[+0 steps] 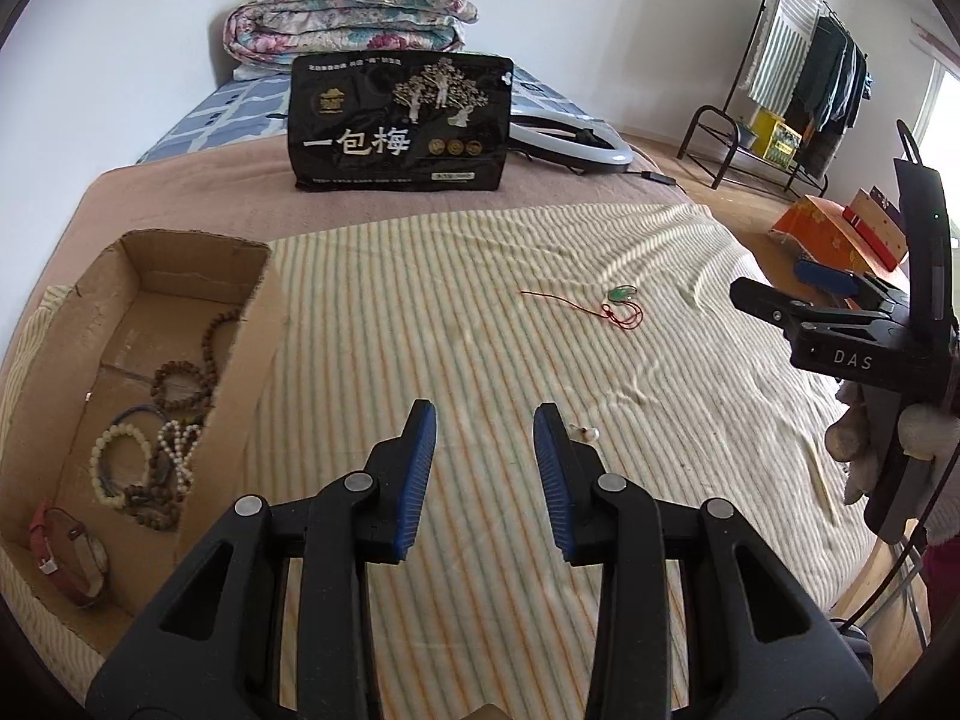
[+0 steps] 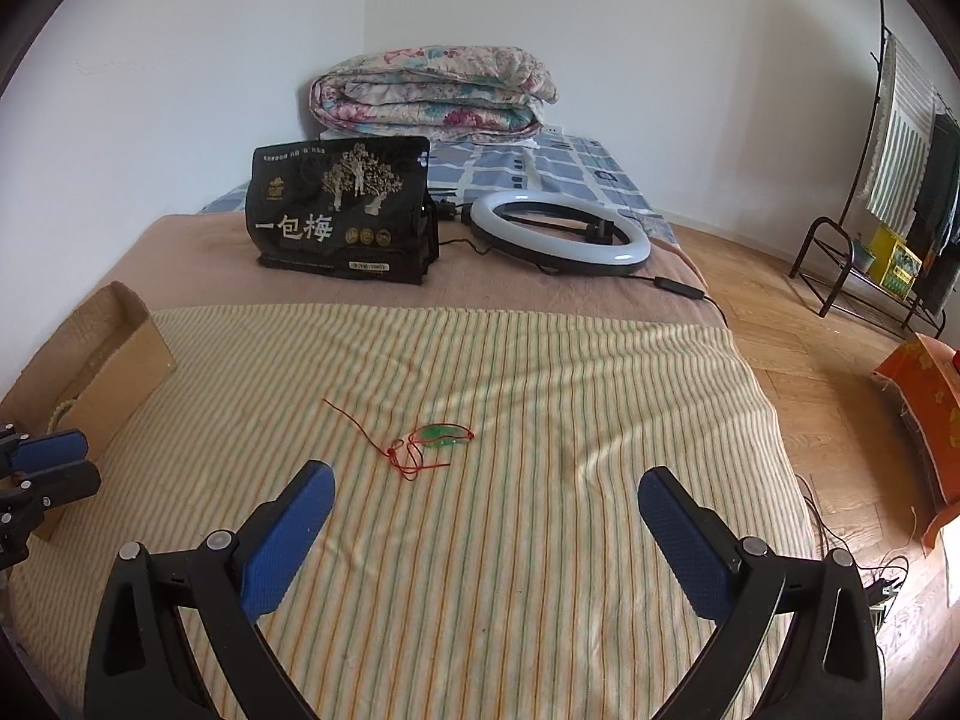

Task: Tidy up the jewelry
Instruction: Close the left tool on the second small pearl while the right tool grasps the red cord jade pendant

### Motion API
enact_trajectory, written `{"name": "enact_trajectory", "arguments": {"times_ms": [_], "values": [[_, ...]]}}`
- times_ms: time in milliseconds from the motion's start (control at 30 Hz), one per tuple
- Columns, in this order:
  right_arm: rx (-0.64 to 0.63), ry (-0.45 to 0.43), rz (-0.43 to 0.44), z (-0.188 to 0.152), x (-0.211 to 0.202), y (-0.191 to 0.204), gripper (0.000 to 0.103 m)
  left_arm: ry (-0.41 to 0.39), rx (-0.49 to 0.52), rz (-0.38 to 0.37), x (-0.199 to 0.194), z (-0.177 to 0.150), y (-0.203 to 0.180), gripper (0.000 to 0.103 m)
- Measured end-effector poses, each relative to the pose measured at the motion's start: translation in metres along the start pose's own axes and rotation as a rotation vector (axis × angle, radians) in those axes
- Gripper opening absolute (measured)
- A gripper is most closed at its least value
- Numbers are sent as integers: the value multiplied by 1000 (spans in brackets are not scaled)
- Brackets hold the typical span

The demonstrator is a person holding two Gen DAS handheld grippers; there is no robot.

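Bed (image 2: 540,570) with a striped yellow cloth, seen from two grippers held above it.

Left gripper (image 1: 485,420): blue pads partly spread, nothing between them. Hangs over the near middle of the cloth. Small white bead piece (image 1: 587,433) lying on the cloth just right of the right pad, partly hidden by it.

Right gripper (image 2: 483,492): blue pads spread wide, nothing between them. Held by a hand in a pale glove (image 1: 858,450) at the right edge of the left view.

Red cord with a green stone (image 2: 441,433) lying loose on the cloth, a bit farther than the right gripper's tips and a little left of its middle. Touched by no gripper. Also seen in the left view, far and to the right of the left gripper.

Cardboard box (image 1: 240,348) at the left side of the bed, top open. Inside: brown bead strings (image 1: 180,384), a pale bead bracelet (image 1: 117,456), a white pearl string (image 1: 177,444) and a red strap watch (image 1: 66,546) at the near end.

Farther back: black snack bag (image 2: 342,210) standing up, white ring light (image 2: 558,234) lying flat to its right, folded flowery quilt (image 2: 432,90) by the wall. Clothes rack (image 2: 900,180) far right on the wood floor.
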State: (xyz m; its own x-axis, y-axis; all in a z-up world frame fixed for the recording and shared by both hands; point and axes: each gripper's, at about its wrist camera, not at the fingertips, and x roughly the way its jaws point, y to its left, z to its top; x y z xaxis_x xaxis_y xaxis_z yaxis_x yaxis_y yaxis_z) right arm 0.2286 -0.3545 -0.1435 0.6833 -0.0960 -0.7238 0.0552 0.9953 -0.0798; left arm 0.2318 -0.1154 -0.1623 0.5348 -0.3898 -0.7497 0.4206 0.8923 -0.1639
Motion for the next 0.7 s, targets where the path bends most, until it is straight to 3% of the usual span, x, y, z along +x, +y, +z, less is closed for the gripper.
{"name": "enact_trajectory", "arguments": {"times_ms": [67,133,700], "values": [[-8,12,5,-4,9,-3,102,11,9,-12,10,-1,-9,34],[-15,26,14,-8,17,-4,100,24,18,-24,19,-3,-17,27],[25,120,153,-16,79,-9,78,116,77,-88,80,-16,-53,17]]}}
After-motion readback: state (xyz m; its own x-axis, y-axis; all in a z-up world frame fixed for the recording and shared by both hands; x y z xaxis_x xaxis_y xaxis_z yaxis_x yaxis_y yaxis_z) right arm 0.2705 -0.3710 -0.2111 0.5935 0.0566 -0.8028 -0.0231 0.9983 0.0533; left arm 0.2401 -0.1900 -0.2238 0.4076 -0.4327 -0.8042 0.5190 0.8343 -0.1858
